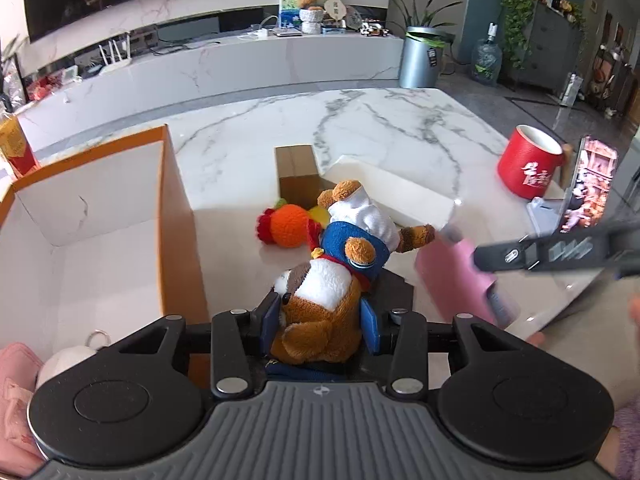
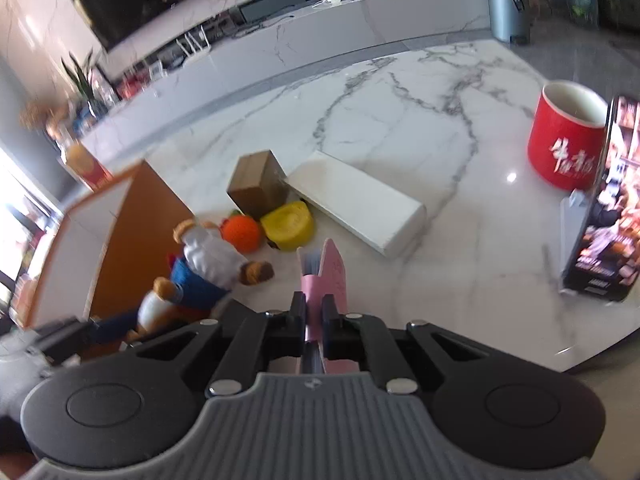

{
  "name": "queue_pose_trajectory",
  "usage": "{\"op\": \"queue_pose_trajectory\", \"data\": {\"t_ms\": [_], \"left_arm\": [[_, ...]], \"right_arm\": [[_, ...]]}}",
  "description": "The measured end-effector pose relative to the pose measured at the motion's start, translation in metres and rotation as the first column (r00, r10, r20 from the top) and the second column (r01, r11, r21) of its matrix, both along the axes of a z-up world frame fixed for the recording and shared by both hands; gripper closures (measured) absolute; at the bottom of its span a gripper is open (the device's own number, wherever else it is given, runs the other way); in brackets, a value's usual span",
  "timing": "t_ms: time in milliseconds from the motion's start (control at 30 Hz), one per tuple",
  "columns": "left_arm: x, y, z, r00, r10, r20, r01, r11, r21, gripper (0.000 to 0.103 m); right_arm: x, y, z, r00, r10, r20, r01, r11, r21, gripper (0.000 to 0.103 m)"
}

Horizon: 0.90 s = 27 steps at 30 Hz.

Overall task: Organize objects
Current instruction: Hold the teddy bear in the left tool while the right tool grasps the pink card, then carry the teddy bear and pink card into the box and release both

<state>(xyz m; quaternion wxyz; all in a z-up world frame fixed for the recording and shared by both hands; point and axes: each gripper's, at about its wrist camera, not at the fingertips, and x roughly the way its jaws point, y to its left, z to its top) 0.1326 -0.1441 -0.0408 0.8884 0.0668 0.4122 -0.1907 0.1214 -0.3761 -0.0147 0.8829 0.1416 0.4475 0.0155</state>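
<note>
My left gripper (image 1: 322,318) is shut on a brown plush bear (image 1: 324,296) in blue and white clothes, held just right of an open orange box (image 1: 176,216). The bear also shows in the right wrist view (image 2: 200,268). My right gripper (image 2: 314,312) is shut on a thin pink book (image 2: 326,276), held above the marble table; the book shows as a pink blur in the left wrist view (image 1: 460,280). An orange knitted toy (image 1: 288,224), a yellow toy (image 2: 288,224), a small brown carton (image 2: 256,190) and a long white box (image 2: 356,204) lie on the table.
A red mug (image 2: 564,144) and a phone on a stand (image 2: 604,216) are at the table's right. The orange box holds a pink item (image 1: 16,392) and a white round item (image 1: 64,364). A red carton (image 1: 16,148) stands behind the box.
</note>
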Motion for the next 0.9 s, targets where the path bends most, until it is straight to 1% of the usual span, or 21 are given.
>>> {"op": "queue_pose_trajectory", "data": {"t_ms": [33, 100, 133, 167, 200, 233, 267, 400, 433, 533, 633, 767, 900], "left_arm": [[0.001, -0.002, -0.001, 1.0, -0.005, -0.011, 0.005, 1.0, 0.0, 0.055], [0.003, -0.002, -0.006, 1.0, 0.007, -0.027, -0.007, 1.0, 0.007, 0.055], [0.003, -0.001, -0.008, 0.999, 0.012, -0.032, -0.012, 1.0, 0.006, 0.055], [0.004, 0.001, -0.009, 0.999, 0.012, -0.037, -0.012, 1.0, -0.001, 0.055], [0.003, 0.001, -0.009, 0.999, 0.009, -0.038, -0.01, 1.0, -0.01, 0.055], [0.003, 0.001, -0.009, 0.999, 0.011, -0.042, -0.012, 1.0, -0.015, 0.055], [0.003, 0.002, -0.01, 0.999, 0.01, -0.047, -0.011, 1.0, -0.022, 0.055], [0.005, 0.004, -0.011, 0.999, 0.006, -0.053, -0.008, 0.999, -0.036, 0.055], [0.005, 0.004, -0.011, 0.999, 0.004, -0.053, -0.006, 0.999, -0.039, 0.055], [0.005, 0.005, -0.011, 0.999, 0.001, -0.052, -0.004, 0.999, -0.047, 0.055], [0.005, 0.008, -0.007, 0.999, 0.006, -0.051, -0.009, 0.998, -0.066, 0.055], [0.0, 0.021, 0.009, 0.999, 0.014, -0.035, -0.018, 0.992, -0.121, 0.055], [-0.013, 0.044, 0.036, 1.0, 0.024, -0.012, -0.027, 0.976, -0.215, 0.055]], "right_arm": [[0.001, 0.002, -0.005, 1.0, 0.0, -0.018, -0.001, 1.0, -0.011, 0.095], [0.0, 0.003, -0.008, 1.0, -0.001, -0.011, 0.001, 1.0, 0.012, 0.095], [0.0, 0.005, -0.007, 1.0, -0.008, -0.01, 0.008, 1.0, -0.006, 0.093], [0.001, 0.008, -0.006, 1.0, -0.012, -0.01, 0.012, 1.0, -0.028, 0.087], [0.003, 0.011, -0.006, 1.0, -0.017, -0.016, 0.016, 0.999, -0.052, 0.085], [0.004, 0.013, -0.007, 0.999, -0.022, -0.024, 0.021, 0.997, -0.071, 0.076], [0.006, 0.014, -0.009, 0.999, -0.027, -0.032, 0.025, 0.997, -0.08, 0.074], [0.014, 0.016, -0.02, 0.996, -0.038, -0.076, 0.032, 0.997, -0.076, 0.074], [0.016, 0.016, -0.023, 0.996, -0.038, -0.08, 0.032, 0.996, -0.081, 0.076], [0.017, 0.021, -0.023, 0.997, -0.038, -0.069, 0.03, 0.994, -0.107, 0.079], [0.016, 0.026, -0.021, 0.997, -0.036, -0.07, 0.026, 0.991, -0.134, 0.08], [0.006, 0.035, -0.005, 1.0, -0.026, -0.016, 0.023, 0.979, -0.204, 0.081], [-0.01, 0.044, 0.026, 0.998, -0.009, 0.069, 0.024, 0.975, -0.222, 0.081]]}}
